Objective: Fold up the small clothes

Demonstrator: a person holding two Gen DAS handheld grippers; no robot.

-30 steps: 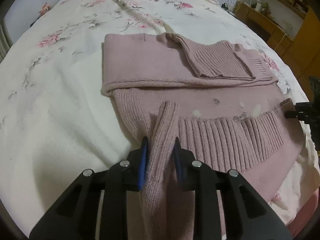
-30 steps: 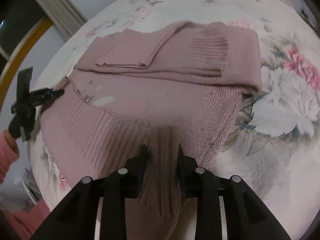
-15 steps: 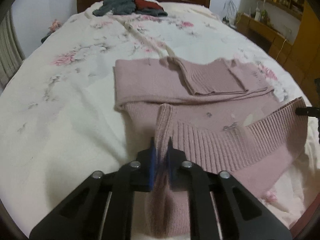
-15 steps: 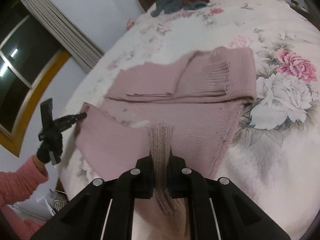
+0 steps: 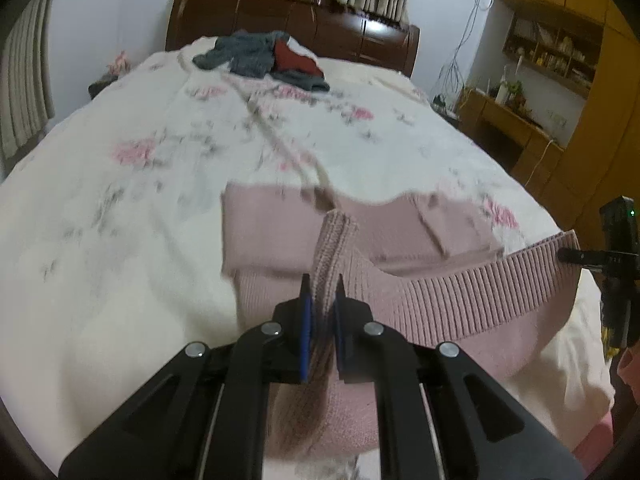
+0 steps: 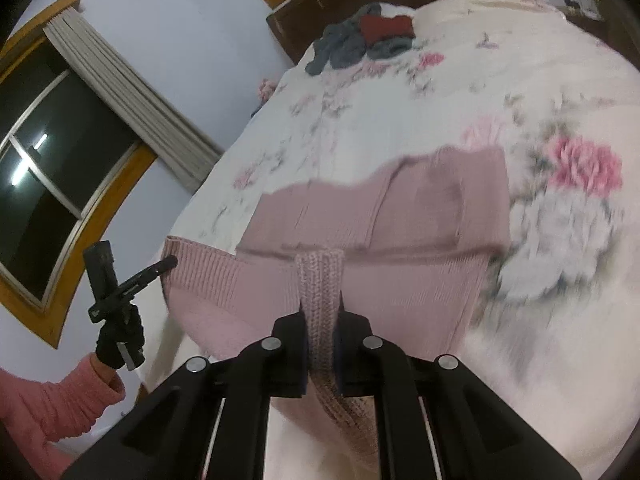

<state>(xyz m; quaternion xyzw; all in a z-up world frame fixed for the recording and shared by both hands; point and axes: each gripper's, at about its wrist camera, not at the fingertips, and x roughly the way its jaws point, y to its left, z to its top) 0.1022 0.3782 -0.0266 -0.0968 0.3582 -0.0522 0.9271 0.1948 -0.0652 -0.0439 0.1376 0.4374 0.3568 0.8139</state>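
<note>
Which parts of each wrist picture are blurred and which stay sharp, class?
Left wrist view: the floral bedspread and pink sweater are smeared, the left gripper crisp. Right wrist view: the bedspread is streaked, worst at the right edge; the right gripper is sharp.

One pink sweater (image 5: 460,296), one bed (image 5: 120,240), two hand-held grippers — one clothes pile (image 5: 264,58).

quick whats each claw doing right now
Left claw: shut on the pink sweater hem.
Right claw: shut on the pink sweater hem.
</note>
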